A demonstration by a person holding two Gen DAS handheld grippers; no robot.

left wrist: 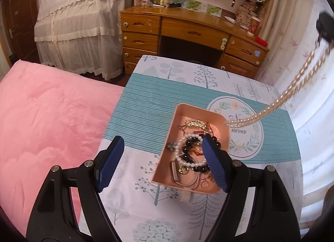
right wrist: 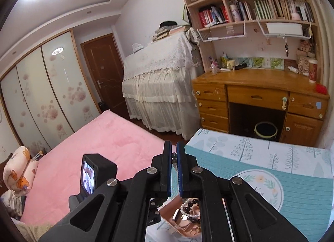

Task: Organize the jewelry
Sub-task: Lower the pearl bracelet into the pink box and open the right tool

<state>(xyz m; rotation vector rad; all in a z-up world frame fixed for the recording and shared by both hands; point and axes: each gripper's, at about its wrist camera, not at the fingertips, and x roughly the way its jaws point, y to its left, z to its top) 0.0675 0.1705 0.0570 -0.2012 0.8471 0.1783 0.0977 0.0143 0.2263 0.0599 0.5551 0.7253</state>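
Note:
A pink tray point(left wrist: 177, 120) sits on the patterned tablecloth point(left wrist: 146, 99) and holds several pieces: a white pearl bracelet point(left wrist: 183, 158), a black bead bracelet point(left wrist: 187, 148), gold chains point(left wrist: 195, 124) and a ring point(left wrist: 204, 184). My left gripper point(left wrist: 161, 163) is open and empty, its right finger over the tray. My right gripper point(right wrist: 173, 154) is shut on a long pearl necklace point(left wrist: 277, 99), which hangs from the upper right in the left wrist view, its lower end at the tray's far right rim. The tray point(right wrist: 167, 206) shows below the right gripper.
A pink bed point(left wrist: 46, 120) lies left of the table. A wooden desk point(left wrist: 187, 31) with drawers stands behind it, with a bin point(right wrist: 265, 131) under it. A lace-covered piece of furniture point(left wrist: 81, 26) stands at back left. Curtains point(left wrist: 313, 95) hang on the right.

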